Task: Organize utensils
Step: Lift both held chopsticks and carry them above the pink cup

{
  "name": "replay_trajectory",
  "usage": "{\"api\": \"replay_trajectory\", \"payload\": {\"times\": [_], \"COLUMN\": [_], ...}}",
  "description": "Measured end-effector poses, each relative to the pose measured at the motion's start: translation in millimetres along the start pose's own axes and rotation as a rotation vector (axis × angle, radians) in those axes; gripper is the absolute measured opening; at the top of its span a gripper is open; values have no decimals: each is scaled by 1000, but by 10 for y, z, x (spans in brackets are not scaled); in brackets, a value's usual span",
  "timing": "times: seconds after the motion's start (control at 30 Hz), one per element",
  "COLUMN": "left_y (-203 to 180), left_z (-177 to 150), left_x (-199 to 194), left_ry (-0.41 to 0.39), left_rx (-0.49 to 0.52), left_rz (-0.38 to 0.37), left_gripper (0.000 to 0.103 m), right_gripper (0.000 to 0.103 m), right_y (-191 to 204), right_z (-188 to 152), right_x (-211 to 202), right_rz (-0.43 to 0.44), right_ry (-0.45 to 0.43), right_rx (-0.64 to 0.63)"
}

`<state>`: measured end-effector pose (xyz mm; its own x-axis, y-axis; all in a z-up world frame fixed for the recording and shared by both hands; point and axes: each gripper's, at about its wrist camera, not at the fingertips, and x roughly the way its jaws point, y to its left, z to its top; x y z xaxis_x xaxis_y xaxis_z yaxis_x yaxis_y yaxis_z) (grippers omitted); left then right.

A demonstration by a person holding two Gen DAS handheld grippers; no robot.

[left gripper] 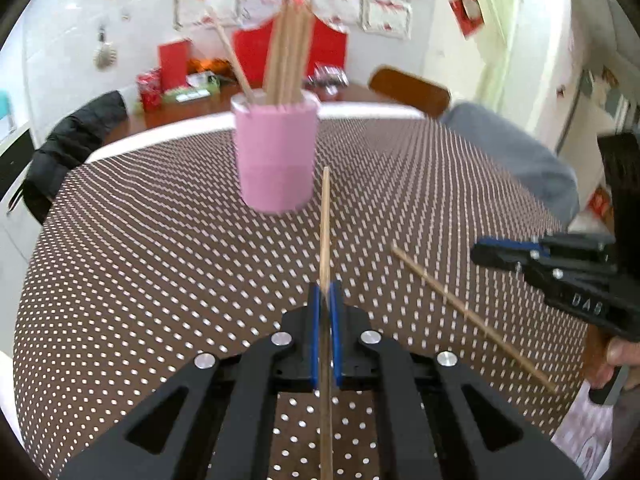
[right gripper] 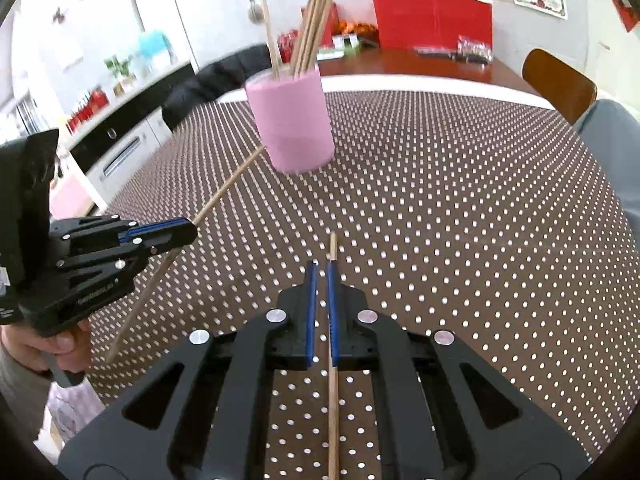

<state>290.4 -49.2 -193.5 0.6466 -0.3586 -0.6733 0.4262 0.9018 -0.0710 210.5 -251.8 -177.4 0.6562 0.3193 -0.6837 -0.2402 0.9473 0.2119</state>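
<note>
Both grippers carry one chopstick each, lifted clear of the dotted counter (left gripper: 160, 248).

Left gripper (left gripper: 325, 308): fingers closed on a chopstick (left gripper: 325, 216) that runs straight out ahead between the blue pads, its tip reaching toward the base of the pink cup (left gripper: 276, 152). A long tail of the stick hangs back under the fingers.

Right gripper (right gripper: 322, 280): fingers closed on the second chopstick (right gripper: 333, 360), gripped near its front end, so only a short stub shows ahead of the pads and most of the length trails behind.

The cup stands ahead of both pairs of fingers, a little left of centre in each wrist view, already holding a bundle of chopsticks (left gripper: 290, 52) leaning to one side plus one stray stick.

To do this step well, we judge:
- tip each stick upright before coming over the rim; held flat as now, they would strike the cup wall
- aim for the open gap in the mouth, beside the bundle
- go one hand at a time; the mouth is narrow
- let go only once the lower end is inside

In the way: the standing sticks rise well above the rim and could be knocked; the cup looks light enough to tip. The two grippers sit close side by side, and their long tails could cross. A chair back (left gripper: 410, 90) and a dark jacket (left gripper: 68, 148) sit beyond the counter edge, well clear.
</note>
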Motion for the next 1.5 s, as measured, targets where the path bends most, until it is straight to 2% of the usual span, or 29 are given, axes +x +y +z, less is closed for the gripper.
{"api": "replay_trajectory", "payload": {"times": [0.1,0.43,0.7,0.77,0.83,0.9,0.93,0.97,1.0,1.03,1.07,1.13,1.17,1.2,1.3,1.4,1.5], "left_y": [39,183,271,280,278,268,260,256,258,258,263,261,261,261,277,316,357], "left_z": [3,-71,-1,30,42,30,24,9,-2,-11,-25,-34,-38,-42,-46,-45,-30], "left_x": [-124,-357,-450,-456,-457,-452,-440,-426,-406,-396,-378,-360,-356,-354,-368,-400,-437], "left_ry": [-39,-76,-137,-140,-138,-132,-128,-122,-117,-114,-107,-102,-100,-99,-101,-112,-127], "left_rx": [-33,-67,-100,-100,-97,-89,-87,-85,-87,-88,-92,-96,-96,-96,-98,-107,-120], "left_rz": [8,14,10,14,14,14,13,12,14,14,14,16,16,16,19,25,32], "left_gripper": [5,5,5,5,5,5,5,5,5,5,5,5,5,5,5,5,5], "right_gripper": [5,5,5,6,7,26,52,58,58,58,45,30,9,5,5,5,5], "right_y": [-26,14,5,-13,28,33,50,66,93,109,132,203,216,227,234,168,115], "right_z": [27,44,124,144,127,72,1,-46,-122,-170,-229,-296,-299,-298,-303,-277,-157], "right_x": [-7,12,-107,-75,48,161,218,248,300,336,382,394,388,387,380,332,222], "right_rz": [8,57,110,90,32,-19,-47,-54,-60,-65,-80,-147,-147,-153,-142,-57,29], "right_ry": [-2,4,-59,-42,37,116,153,173,209,231,258,254,256,258,251,208,127], "right_rx": [5,24,57,59,22,-11,-38,-54,-78,-88,-106,-164,-165,-167,-167,-96,-27]}}
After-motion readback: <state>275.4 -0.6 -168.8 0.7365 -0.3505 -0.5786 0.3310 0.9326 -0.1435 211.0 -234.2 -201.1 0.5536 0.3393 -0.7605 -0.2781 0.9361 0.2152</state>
